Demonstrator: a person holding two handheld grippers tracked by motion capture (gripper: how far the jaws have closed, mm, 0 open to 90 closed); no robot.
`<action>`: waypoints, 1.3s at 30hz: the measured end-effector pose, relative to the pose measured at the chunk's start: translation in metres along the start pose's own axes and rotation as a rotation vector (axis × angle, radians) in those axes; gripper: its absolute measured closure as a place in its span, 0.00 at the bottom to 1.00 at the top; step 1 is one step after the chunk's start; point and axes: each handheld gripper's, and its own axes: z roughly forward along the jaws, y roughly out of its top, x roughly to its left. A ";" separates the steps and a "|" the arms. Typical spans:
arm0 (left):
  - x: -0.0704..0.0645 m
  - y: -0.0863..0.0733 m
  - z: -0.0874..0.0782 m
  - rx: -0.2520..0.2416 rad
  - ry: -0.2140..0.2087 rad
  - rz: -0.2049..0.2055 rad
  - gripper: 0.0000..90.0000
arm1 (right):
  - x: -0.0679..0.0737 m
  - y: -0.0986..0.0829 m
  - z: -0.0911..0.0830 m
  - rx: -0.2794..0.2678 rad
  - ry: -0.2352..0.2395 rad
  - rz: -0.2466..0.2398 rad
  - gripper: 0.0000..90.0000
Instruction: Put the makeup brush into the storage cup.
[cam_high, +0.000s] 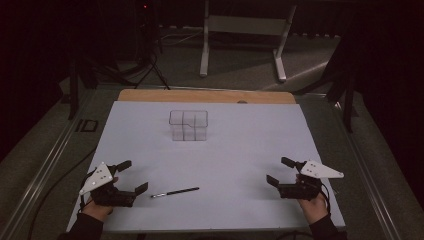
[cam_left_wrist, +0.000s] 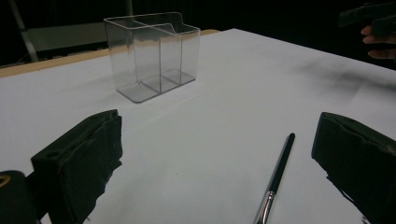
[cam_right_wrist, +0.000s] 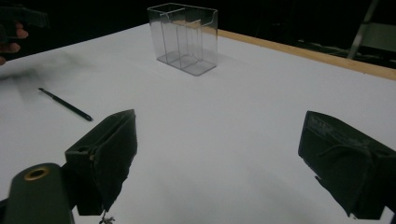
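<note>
1. Tongs on the left (cam_high: 134, 176) were released, jaws wide apart and empty, held low over the near left part of the bench (cam_high: 240, 135).
2. Tongs on the right (cam_high: 280, 171) were likewise released and empty, held low over the near right part, well apart from the left ones.
3. Each was gripped from behind by a hand: the left hand (cam_high: 97, 209) and the right hand (cam_high: 315, 206) came in from the near edge.
4. A brush (cam_high: 175, 192) lay flat on the bench just beside the left tongs, touching neither jaw; in the left gripper view the brush (cam_left_wrist: 276, 179) lay between the jaws but nearer the one at the right of that view, its metal ferrule toward the camera.
5. A clear box (cam_high: 188, 125) with inner dividers stood upright toward the far middle of the bench, well apart from brush and tongs.
6. Beyond the far edge, a wooden strip (cam_high: 205, 96) ran along the bench.
</note>
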 end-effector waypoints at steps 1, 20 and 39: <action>0.000 0.000 0.000 -0.001 0.002 -0.001 0.04 | 0.000 0.000 0.000 -0.004 0.001 -0.002 0.13; -0.002 0.004 -0.001 -0.003 -0.003 -0.004 0.04 | 0.000 0.003 0.004 -0.041 0.014 -0.022 0.13; 0.001 0.055 -0.015 0.068 -0.003 -0.052 0.03 | 0.000 0.003 0.003 -0.042 0.009 -0.009 0.13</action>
